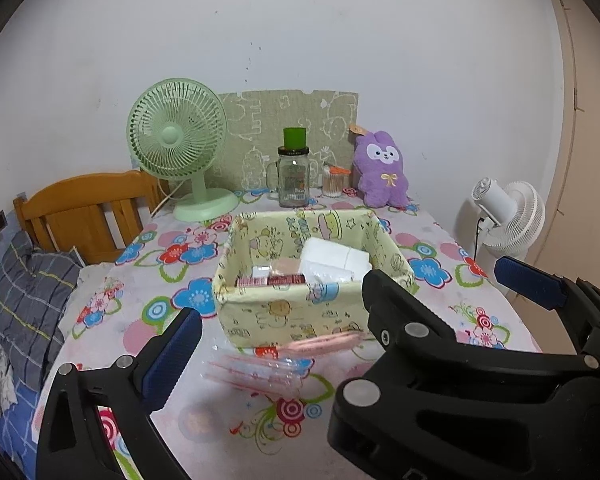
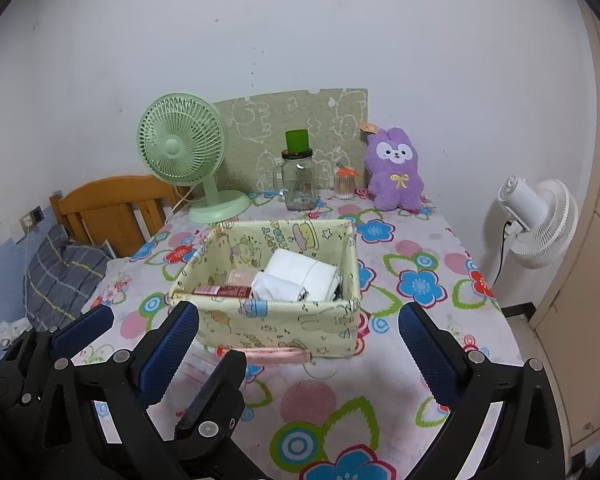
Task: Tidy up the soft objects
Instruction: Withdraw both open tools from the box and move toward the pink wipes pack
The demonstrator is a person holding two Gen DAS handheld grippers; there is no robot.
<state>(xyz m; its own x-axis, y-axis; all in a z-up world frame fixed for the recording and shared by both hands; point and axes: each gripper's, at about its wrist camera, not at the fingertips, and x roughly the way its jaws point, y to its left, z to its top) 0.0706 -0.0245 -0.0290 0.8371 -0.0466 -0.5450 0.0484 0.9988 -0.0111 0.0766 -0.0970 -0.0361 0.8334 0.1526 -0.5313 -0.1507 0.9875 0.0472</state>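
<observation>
Fabric basket (image 2: 276,320) mid-frame on tabletop (image 2: 420,360), holds white soft packs (image 2: 300,276). Clear pouches (image 1: 256,372) lie outside, lower centre. Right gripper (image 2: 300,352): jaws wide, empty. Left gripper (image 1: 348,300): jaws wide, empty, flanking pouches for likely pickup.

A pale yellow fabric storage basket (image 1: 300,312) printed with cartoons sits mid-table on the flowered tablecloth (image 1: 432,272), holding white folded packets (image 1: 336,262). Clear plastic bags with pink strips (image 1: 260,372) lie at its six o'clock. A purple plush rabbit (image 1: 382,170) stands at one o'clock, a mint-green desk fan (image 1: 178,136) at eleven.
</observation>
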